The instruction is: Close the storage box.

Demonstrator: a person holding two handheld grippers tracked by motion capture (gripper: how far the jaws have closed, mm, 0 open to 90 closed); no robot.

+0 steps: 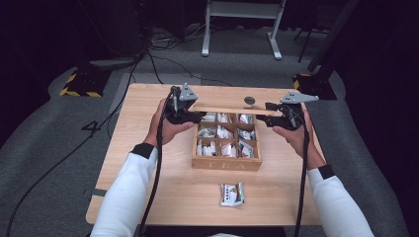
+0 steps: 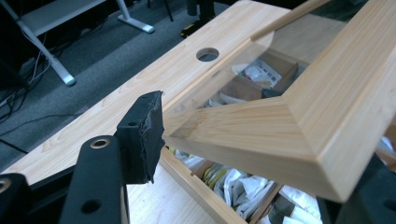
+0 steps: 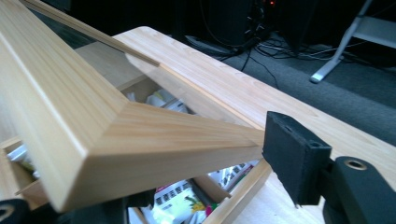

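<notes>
**Lid lifted off the tea box, one gripper at each end**

Raised above the far edge of the box (image 1: pixel 226 164) and kept roughly level: a wooden-framed lid (image 1: pixel 227 107) with a clear pane in the middle. Carried at its two short ends, probably so that it stays flat and does not swing or twist while clear of the compartments.

Left gripper (image 1: pixel 195 116) clamped on the lid's left end; in the left gripper view, one black pad (image 2: pixel 142 135) pressed against the mitred frame corner, the other jaw tucked beneath the wood. Right gripper (image 1: pixel 264 118) clamped on the opposite end in the same way, its pad (image 3: pixel 294 158) meeting the tip of the frame. Gripped by the frame at both ends rather than by the pane, most likely to spare the pane and give the pads solid wood to bite on.

Box left square on the worktop (image 1: pixel 168 187), compartments open from above and stuffed with tea bags (image 1: pixel 222 133). One loose packet (image 1: pixel 232 193) lying in front of the box, near the person's edge, apart from everything else and seemingly waiting to go in.

Readable writing: "TEA" on the front wall of the box. Print on the packets too small to make out.
</notes>
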